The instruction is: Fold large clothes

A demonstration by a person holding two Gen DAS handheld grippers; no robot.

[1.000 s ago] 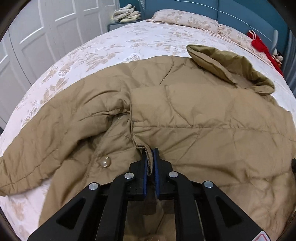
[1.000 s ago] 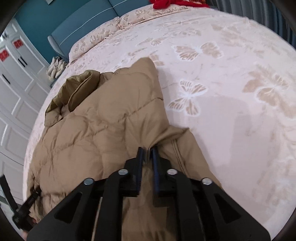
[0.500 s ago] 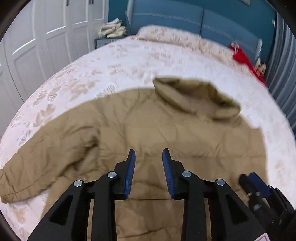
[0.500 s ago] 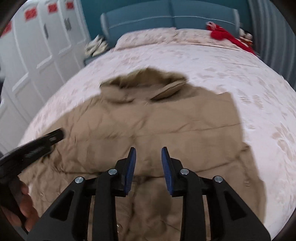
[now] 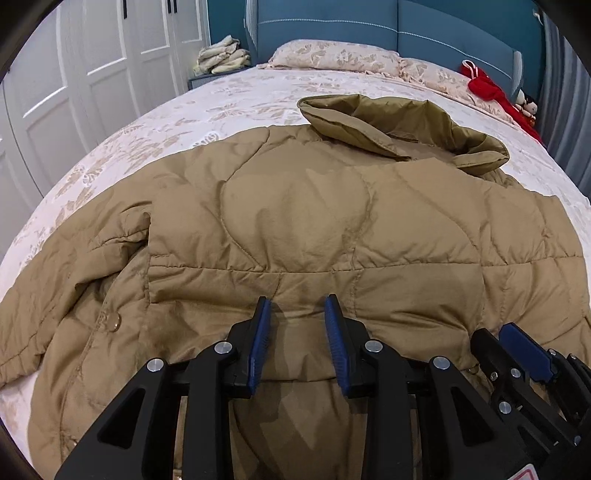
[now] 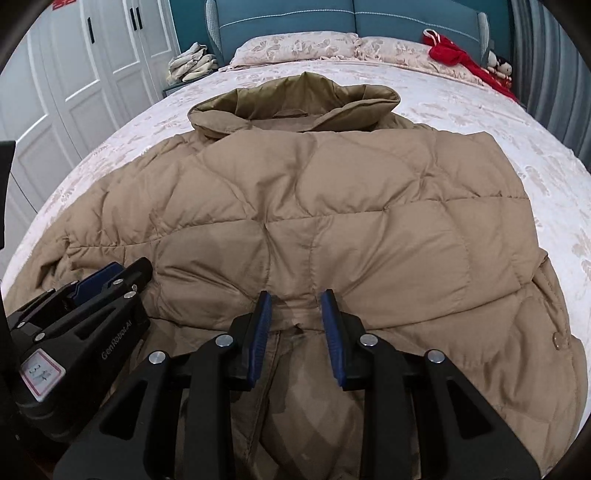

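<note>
The tan quilted jacket covers most of the near bed, so bare bedspread lies only along its left and right sides and beyond the collar. Far back, pillows and a red garment block the headboard end. White wardrobe doors wall the left side.

- The quilted jacket is tan-brown, its stitching forming curved diamond shapes; the hood lining is a slightly greener olive.
- The bedspread is pale cream with a beige butterfly and leaf print.
- The pillows carry the same beige pattern.
- The headboard is teal-blue with a light piping line.
- The wardrobe doors are white.
- A bright red garment lies by the pillows.
- Both the left gripper and the right gripper are black with blue pads.
</note>
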